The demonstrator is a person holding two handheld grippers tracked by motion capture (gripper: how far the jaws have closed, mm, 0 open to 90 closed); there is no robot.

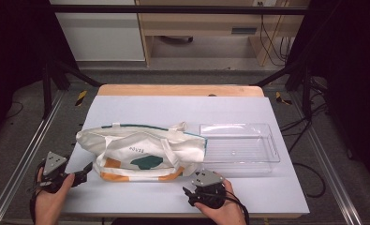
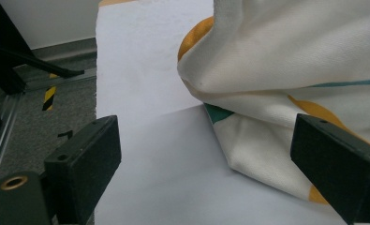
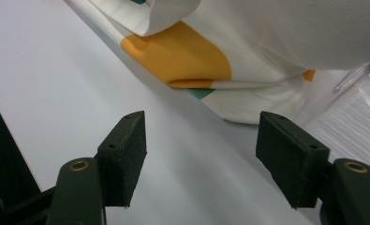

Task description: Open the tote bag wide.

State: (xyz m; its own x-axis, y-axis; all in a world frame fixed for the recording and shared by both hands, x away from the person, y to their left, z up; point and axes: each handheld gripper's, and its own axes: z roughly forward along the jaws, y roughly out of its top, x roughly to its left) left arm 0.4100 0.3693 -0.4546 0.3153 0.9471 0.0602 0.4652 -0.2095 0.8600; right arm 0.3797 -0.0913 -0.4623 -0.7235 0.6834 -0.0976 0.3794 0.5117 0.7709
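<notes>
A pale worktop (image 1: 140,110) with a wooden far edge is seen in the high view, and on its near left half a canvas tote bag (image 1: 143,152) is laid flat on its side, cream in colour with orange and green patches and with its handles folded over the top. A clear plastic tray (image 1: 241,147) is placed just beside the bag on the right, touching or almost touching the cloth; which of the two cannot be told. The left hand-held gripper (image 1: 85,171) is held at the near left corner of the bag, and in the left gripper view its jaws are spread wide, with the bag corner (image 2: 248,154) lying between them but not yet pinched. The right hand-held gripper (image 1: 188,193) is held near the front edge of the worktop, just before the bag's near right corner; in the right gripper view its jaws are also spread, and nothing is gripped between them, the orange patch (image 3: 182,58) being a little ahead. It is judged that the approach to the bag is the step in hand and that no grasp is made yet. For the next move, each hand-held gripper should probably be advanced over a corner of cloth and then closed on it.
</notes>
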